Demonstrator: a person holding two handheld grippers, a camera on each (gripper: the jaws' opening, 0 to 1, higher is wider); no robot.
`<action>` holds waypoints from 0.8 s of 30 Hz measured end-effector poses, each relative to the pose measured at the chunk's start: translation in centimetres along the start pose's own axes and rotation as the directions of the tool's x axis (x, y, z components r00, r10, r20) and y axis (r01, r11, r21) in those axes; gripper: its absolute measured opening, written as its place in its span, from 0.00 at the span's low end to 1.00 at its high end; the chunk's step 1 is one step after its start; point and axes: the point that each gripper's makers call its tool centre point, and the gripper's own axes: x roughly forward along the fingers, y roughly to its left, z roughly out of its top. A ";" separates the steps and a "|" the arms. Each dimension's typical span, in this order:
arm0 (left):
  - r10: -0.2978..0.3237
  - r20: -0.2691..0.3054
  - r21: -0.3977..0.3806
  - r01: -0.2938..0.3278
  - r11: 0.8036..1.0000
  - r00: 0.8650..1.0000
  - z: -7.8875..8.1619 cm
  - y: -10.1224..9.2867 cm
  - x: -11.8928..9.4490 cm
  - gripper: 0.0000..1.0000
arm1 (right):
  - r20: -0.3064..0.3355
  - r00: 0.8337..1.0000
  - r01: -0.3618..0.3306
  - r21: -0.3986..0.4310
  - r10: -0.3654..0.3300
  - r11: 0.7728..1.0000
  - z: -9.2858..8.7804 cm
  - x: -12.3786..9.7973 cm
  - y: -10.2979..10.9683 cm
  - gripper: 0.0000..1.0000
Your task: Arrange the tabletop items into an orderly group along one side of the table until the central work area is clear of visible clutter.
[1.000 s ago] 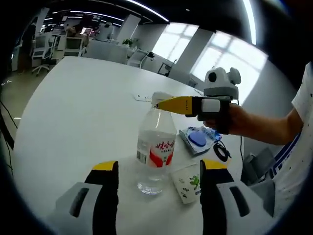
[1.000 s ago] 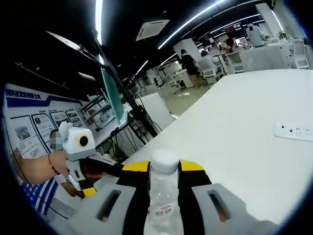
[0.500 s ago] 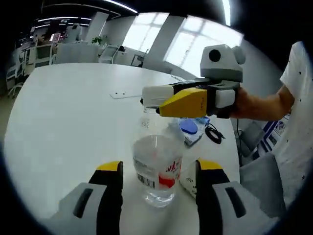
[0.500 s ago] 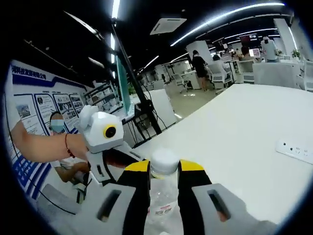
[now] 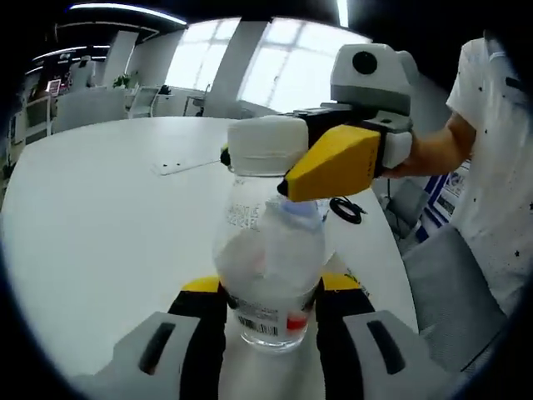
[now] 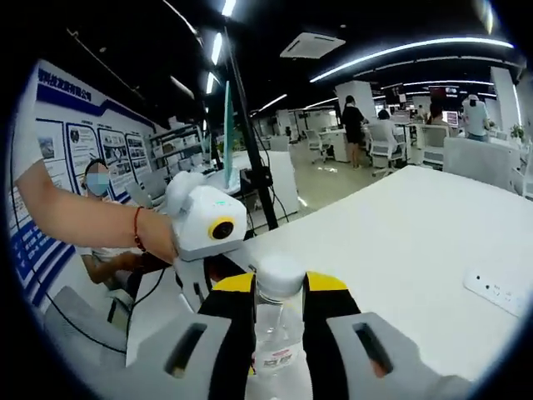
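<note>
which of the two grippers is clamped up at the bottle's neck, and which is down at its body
The right gripper clamps the water bottle just under its white cap. The left gripper flanks the labelled lower body, its jaws close against the sides.

Between the left gripper's (image 5: 260, 293) jaws, no slack: water bottle (image 5: 268, 258) body fills the gap, with the right gripper (image 5: 296, 167) closed on the white cap (image 5: 266, 145) overhead and blocking any pass above. To the left of those jaws, bare white table (image 5: 100, 217), open out to a flat power strip (image 5: 185, 164) far ahead. Just right of the bottle, a black cable (image 5: 346, 208) lying near the table edge.
</note>
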 end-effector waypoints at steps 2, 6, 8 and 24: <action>0.000 0.002 0.008 0.000 1.000 1.000 0.1 0.1 0.1 0.41 | 0.001 1.000 0.005 -0.019 -0.005 1.000 0.0 0.0 0.1 0.18; 0.000 0.000 0.045 0.000 0.999 1.000 0.6 0.1 0.5 0.41 | 0.014 1.000 0.029 -0.075 -0.028 0.997 0.2 -0.4 0.0 0.18; 0.000 0.012 0.060 -0.001 0.998 1.000 1.0 0.1 0.6 0.41 | 0.025 0.999 0.041 -0.086 -0.039 0.995 0.5 -0.6 -0.1 0.18; 0.009 0.002 0.186 -0.009 0.983 1.000 2.7 0.6 3.1 0.41 | 0.054 0.988 0.155 -0.274 -0.146 0.949 0.2 -2.5 -1.4 0.19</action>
